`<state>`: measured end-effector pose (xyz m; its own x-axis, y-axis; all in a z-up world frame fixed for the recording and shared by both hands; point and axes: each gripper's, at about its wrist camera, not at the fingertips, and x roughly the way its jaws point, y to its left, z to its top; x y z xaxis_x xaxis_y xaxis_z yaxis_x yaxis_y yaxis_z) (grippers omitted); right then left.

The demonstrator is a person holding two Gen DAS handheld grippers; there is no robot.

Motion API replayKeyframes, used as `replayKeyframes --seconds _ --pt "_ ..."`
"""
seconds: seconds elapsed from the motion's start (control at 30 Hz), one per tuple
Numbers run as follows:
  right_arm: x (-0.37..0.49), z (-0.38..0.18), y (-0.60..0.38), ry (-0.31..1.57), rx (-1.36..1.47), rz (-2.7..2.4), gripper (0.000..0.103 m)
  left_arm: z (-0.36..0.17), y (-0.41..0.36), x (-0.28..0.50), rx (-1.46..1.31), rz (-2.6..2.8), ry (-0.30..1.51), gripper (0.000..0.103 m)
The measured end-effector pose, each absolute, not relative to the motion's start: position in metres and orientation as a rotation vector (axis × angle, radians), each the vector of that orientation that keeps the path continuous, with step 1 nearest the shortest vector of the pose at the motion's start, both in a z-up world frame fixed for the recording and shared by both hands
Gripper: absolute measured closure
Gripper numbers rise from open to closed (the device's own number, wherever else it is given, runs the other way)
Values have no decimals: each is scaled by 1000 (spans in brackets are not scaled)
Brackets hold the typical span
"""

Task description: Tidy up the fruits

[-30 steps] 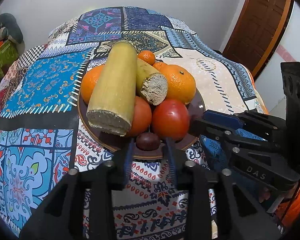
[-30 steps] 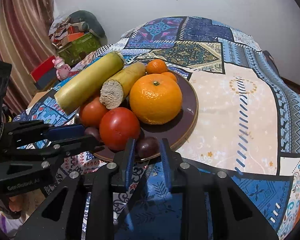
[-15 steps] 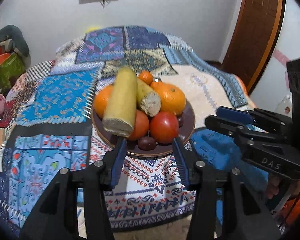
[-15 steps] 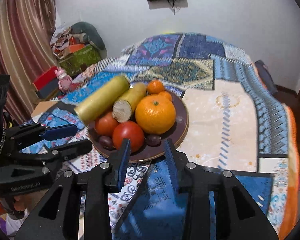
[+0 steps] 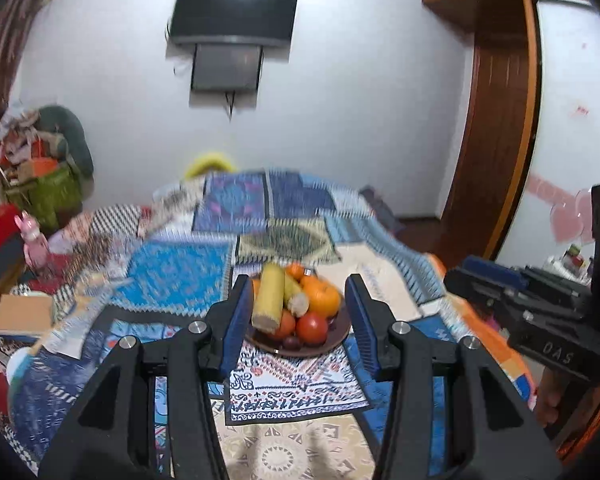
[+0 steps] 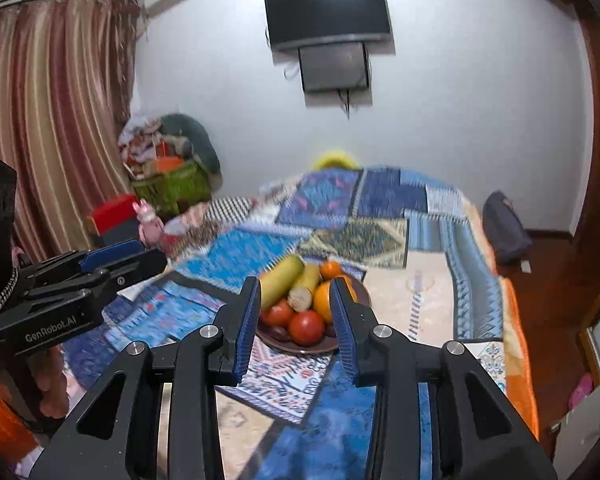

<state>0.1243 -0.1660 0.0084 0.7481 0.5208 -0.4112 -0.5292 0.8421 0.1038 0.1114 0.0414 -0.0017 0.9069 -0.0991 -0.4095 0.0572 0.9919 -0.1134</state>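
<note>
L tool [image 5: 296, 320] jaws spread wide, nothing between them; R tool [image 6: 294, 322] also open w/ nothing gripped, gap a bit narrower; both held above the near edge of the bed [image 5: 172, 280], which is covered w/ a patchwork quilt [image 6: 384, 236]; ahead of both tools, framed between the fingers but well beyond the tips, sits a brown plate [image 5: 338, 334] piled w/ fruit; nearest the tools on the plate: small dark round fruits [image 5: 292, 343] at the front rim, then red tomatoes [image 6: 306, 327]; behind those a big orange [image 5: 321, 298] on the R side; two yellow-green cane pieces [image 5: 269, 296] lie across the pile, cut ends facing the tools, the thicker one to the L; a small tangerine [image 6: 331, 270] at the far side; the R tool shows off to the L tool's right, well clear of the plate; farther off, a pink toy [image 6: 150, 222] and a green basket [image 6: 174, 188] to the L beyond the bed; a wall TV [image 5: 234, 14] on the far wall straight ahead; striped curtain [image 6: 52, 120] far L; wooden door frame [image 5: 496, 128] far R.
</note>
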Motion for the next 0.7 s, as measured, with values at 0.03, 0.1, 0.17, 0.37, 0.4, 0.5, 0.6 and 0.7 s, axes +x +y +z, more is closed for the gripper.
replayKeyframes --seconds 0.03,0.1,0.17,0.37,0.4,0.5,0.6,0.7 --pt "115 13 -167 425 -13 571 67 6 40 101 -96 -77 404 56" --pt "102 22 -169 393 -2 568 63 17 39 84 -89 -68 367 56" --pt "92 27 -169 368 2 562 61 26 38 68 -88 -67 337 55" --pt "68 32 -166 307 -12 509 46 40 32 33 -64 -50 276 39" --pt "66 32 -166 301 -16 502 44 39 31 31 -59 -47 271 34" --pt "60 31 -164 282 -26 473 38 39 29 24 -55 -43 260 29" --pt "54 33 -167 257 -21 440 26 38 28 19 -66 -46 254 21" --pt "46 34 -172 239 -17 420 20 37 27 13 -65 -49 242 11"
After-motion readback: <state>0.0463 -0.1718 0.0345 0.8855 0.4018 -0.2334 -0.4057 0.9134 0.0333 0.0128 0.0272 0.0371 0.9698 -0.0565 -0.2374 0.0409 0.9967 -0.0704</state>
